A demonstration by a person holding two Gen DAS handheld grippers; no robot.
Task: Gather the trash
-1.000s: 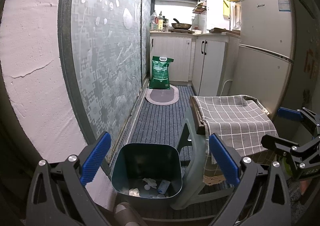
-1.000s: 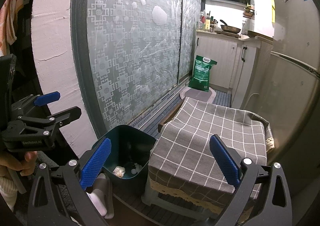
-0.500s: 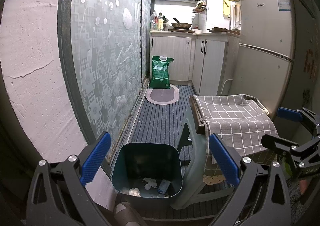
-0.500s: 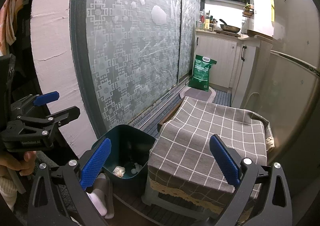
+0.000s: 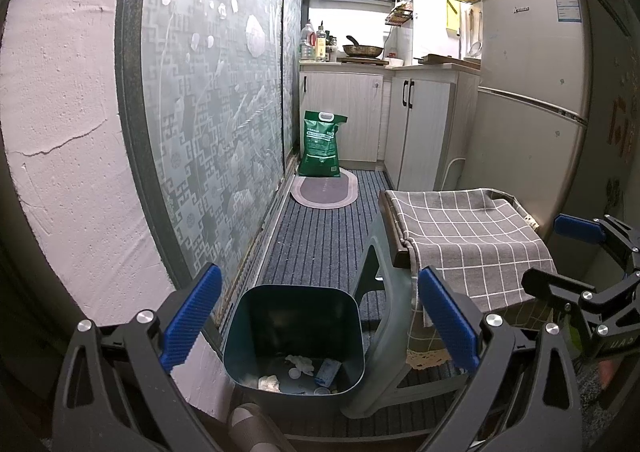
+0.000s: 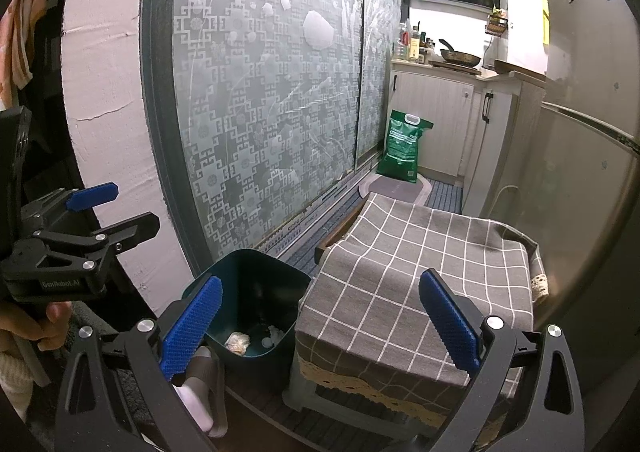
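Note:
A dark teal trash bin stands on the floor next to a stool; it also shows in the right wrist view. Crumpled paper and small trash lie at its bottom, also seen from the right. My left gripper is open and empty, held above and in front of the bin. My right gripper is open and empty, over the stool's front left corner. Each gripper shows from the side in the other's view, the right one and the left one.
A stool draped with a grey checked cloth stands right of the bin, also in the right view. A frosted sliding door runs along the left. A green sack, an oval mat, cabinets and a fridge lie beyond. A slippered foot is near the bin.

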